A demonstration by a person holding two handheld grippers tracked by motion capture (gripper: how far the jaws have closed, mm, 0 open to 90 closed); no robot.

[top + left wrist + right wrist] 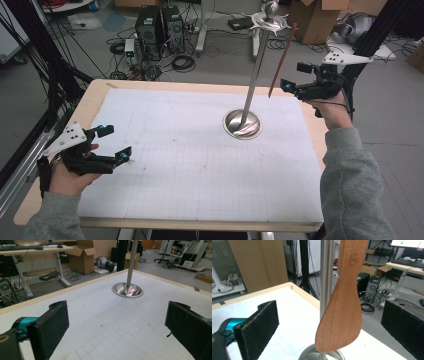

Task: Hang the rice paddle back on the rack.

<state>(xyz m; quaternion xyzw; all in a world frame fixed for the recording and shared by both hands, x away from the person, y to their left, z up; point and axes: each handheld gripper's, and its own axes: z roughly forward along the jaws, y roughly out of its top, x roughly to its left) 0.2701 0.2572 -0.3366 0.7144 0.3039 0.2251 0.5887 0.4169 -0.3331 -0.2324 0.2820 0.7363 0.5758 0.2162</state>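
Hanging from the top of the tall polished steel stand point(252, 75): one flat brown wooden spatula point(281, 60). Right gripper point(294, 80) beside it, jaws wide, untouching. Left gripper point(111, 145) well apart, agape, empty.

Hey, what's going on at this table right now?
A person holds a gripper in each hand. A wooden spatula hangs from the star-shaped top of a tall steel stand on the white gridded mat. The right gripper is beside the spatula's lower end, jaws wide open with the blade between them, untouched. The left gripper rests open near the table's left edge, holding nothing.
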